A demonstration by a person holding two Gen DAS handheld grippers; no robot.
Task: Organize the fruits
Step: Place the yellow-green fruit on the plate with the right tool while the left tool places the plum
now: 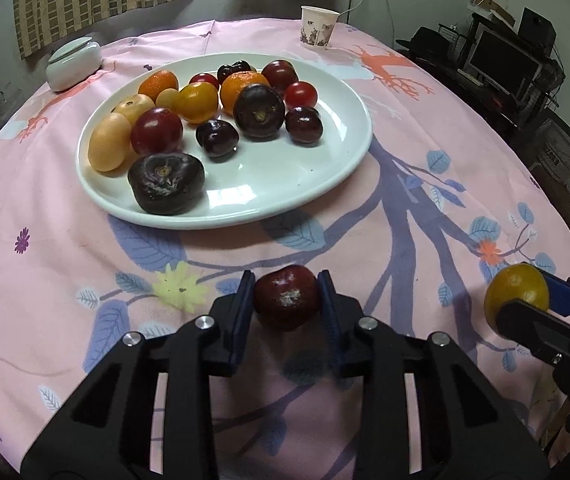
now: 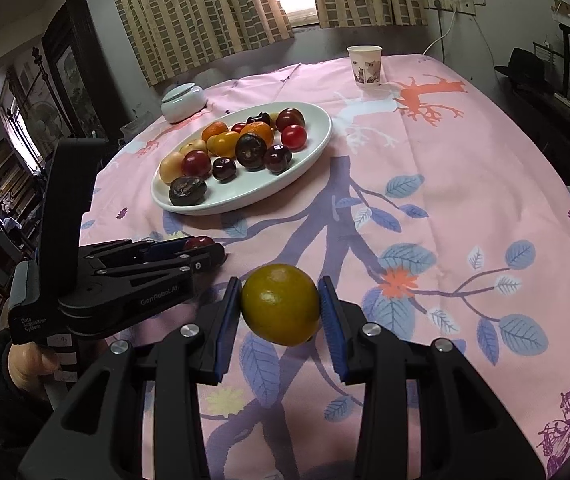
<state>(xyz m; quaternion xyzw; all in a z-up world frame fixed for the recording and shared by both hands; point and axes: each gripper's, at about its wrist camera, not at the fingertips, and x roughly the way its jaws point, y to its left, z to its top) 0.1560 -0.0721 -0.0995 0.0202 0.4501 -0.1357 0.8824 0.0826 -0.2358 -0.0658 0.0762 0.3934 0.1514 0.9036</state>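
My left gripper [image 1: 287, 300] is shut on a dark red plum [image 1: 287, 297] and holds it above the pink tablecloth, short of the white oval plate [image 1: 325, 184]. The plate carries several fruits: dark plums, red tomatoes, oranges and yellow fruits. My right gripper [image 2: 281, 312] is shut on a yellow-green orange [image 2: 280, 310] above the cloth. In the left wrist view the right gripper [image 1: 525, 300] with its orange [image 1: 515, 289] sits at the far right. In the right wrist view the left gripper [image 2: 209, 246] with the plum [image 2: 198, 242] is at the left, before the plate [image 2: 309, 160].
A paper cup [image 1: 318, 26] stands at the table's far side and a white lidded jar [image 1: 73, 64] at the far left. The round table has a pink flowered cloth [image 1: 425, 216]. A desk with a monitor [image 1: 505, 60] stands to the right.
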